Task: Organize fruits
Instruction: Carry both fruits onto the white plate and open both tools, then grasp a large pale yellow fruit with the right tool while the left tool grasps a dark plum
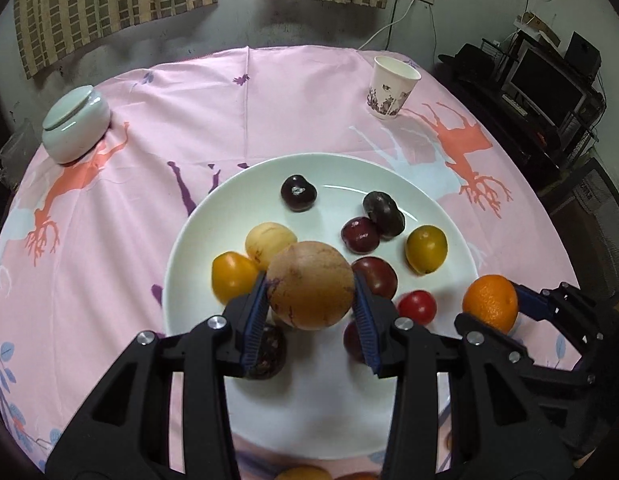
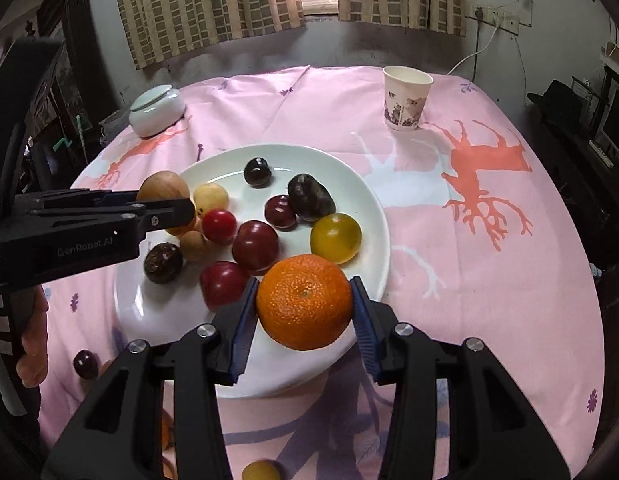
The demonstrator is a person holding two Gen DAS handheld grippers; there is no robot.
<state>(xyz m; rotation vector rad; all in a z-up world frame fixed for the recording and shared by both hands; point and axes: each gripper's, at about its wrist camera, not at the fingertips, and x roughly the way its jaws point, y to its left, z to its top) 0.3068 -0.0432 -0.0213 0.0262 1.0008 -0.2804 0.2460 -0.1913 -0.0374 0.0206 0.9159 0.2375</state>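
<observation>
My left gripper [image 1: 311,286] is shut on a round tan fruit [image 1: 309,284] with purple streaks, held above the near part of the white plate [image 1: 213,200]. My right gripper [image 2: 303,302] is shut on an orange [image 2: 304,301] over the plate's [image 2: 365,192] near right rim. On the plate lie several fruits: dark plums [image 2: 311,197], red plums [image 2: 254,246], a yellow-green plum [image 2: 335,238], a pale yellow fruit [image 2: 210,199] and a small red one [image 2: 218,226]. From the right wrist view the left gripper [image 2: 165,200] with its tan fruit [image 2: 162,187] hangs over the plate's left side.
A paper cup [image 2: 406,97] stands at the back right of the pink tablecloth [image 2: 489,280], a pale lidded jar [image 2: 156,110] at the back left. Loose fruits lie off the plate near the front: a dark one [image 2: 85,364] and a yellow one [image 2: 261,471]. A hand [image 2: 31,344] holds the left gripper.
</observation>
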